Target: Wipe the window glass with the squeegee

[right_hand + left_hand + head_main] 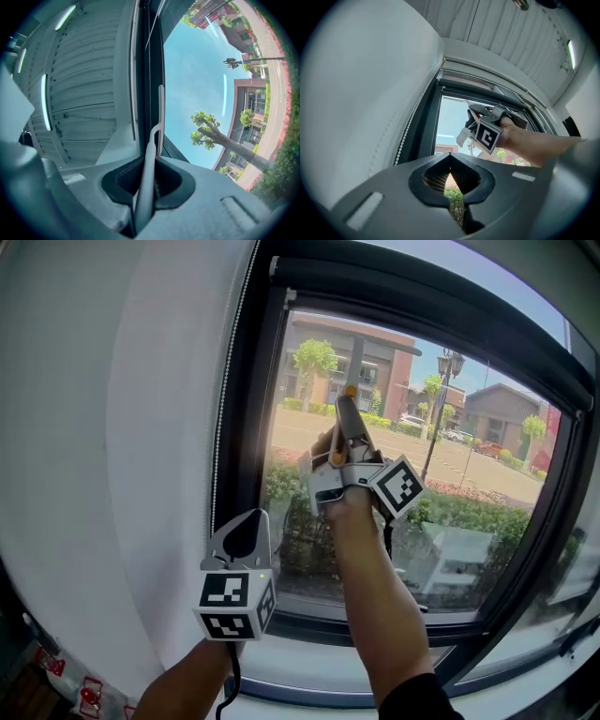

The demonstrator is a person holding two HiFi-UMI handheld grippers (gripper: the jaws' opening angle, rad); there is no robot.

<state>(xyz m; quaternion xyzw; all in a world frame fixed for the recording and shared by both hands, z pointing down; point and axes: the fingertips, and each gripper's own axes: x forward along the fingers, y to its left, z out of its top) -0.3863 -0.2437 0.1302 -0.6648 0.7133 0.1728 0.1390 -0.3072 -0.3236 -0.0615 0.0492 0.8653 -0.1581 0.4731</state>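
Note:
The window glass [469, 427] sits in a dark frame [246, 427], with a street and brick buildings beyond it. My right gripper [347, 432] is raised against the upper left part of the pane and is shut on the squeegee [349, 395], of which a grey stem and an orange tip show. In the right gripper view the grey handle [146, 173] runs up between the jaws of the right gripper [149, 164] to a narrow blade [161, 112] standing along the frame's edge. My left gripper [246, 532] hangs low, left of the window, shut and empty [450, 157].
A white blind [122, 427] covers the wall left of the window, with a bead chain [230, 381] hanging along the frame. A pale sill [309, 681] runs under the pane. Red-and-white objects [89, 695] lie at the bottom left.

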